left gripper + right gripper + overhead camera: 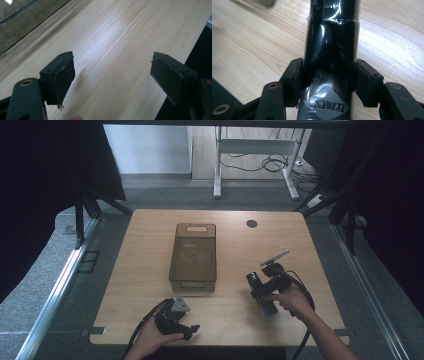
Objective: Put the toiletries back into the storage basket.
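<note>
A glossy black bottle with a silver diamond label lies tilted in my right gripper over the right part of the wooden table. In the right gripper view the two jaws press on the bottle from both sides at its shoulder, so the right gripper is shut on it. My left gripper rests in a hand near the table's front edge, left of centre. Its jaws stand wide apart in the left gripper view, and the left gripper has only bare wood between them.
A brown see-through basket with handle slots stands in the middle of the table, apparently with nothing in it. A round black cable hole sits at the back right. Beyond the table stand a white desk frame and floor cables.
</note>
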`<control>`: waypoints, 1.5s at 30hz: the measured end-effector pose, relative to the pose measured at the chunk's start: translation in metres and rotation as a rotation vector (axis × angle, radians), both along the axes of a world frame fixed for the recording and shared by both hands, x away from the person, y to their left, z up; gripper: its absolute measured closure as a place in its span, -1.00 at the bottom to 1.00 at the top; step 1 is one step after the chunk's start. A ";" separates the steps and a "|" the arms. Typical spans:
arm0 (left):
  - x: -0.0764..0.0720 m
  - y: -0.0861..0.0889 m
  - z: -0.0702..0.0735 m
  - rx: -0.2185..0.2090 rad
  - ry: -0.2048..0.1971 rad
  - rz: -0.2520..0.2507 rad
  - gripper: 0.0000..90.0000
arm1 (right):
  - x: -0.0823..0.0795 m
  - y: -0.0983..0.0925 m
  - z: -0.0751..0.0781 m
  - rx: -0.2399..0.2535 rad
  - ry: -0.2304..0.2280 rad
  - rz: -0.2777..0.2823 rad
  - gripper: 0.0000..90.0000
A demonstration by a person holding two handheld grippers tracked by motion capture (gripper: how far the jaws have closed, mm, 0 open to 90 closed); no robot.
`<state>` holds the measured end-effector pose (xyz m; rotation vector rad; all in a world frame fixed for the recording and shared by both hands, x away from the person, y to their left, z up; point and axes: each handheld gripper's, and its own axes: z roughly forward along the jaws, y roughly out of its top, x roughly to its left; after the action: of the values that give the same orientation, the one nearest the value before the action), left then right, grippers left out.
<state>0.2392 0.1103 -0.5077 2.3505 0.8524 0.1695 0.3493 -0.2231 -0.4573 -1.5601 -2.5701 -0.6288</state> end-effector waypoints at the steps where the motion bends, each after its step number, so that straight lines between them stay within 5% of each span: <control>1: 0.000 0.000 0.000 -0.001 0.001 -0.001 -0.56 | 0.000 0.000 0.000 0.000 0.000 0.000 -0.01; 20: 0.000 -0.002 -0.002 0.004 0.003 -0.002 -0.56 | 0.014 0.023 0.034 0.110 -0.042 0.032 -0.01; 45: 0.000 -0.003 -0.004 0.008 0.002 -0.006 -0.56 | 0.030 0.038 0.046 0.113 -0.053 0.028 -0.01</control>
<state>0.2393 0.1074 -0.5115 2.3604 0.8472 0.1689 0.3791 -0.1854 -0.4108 -1.4897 -2.5388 -0.8081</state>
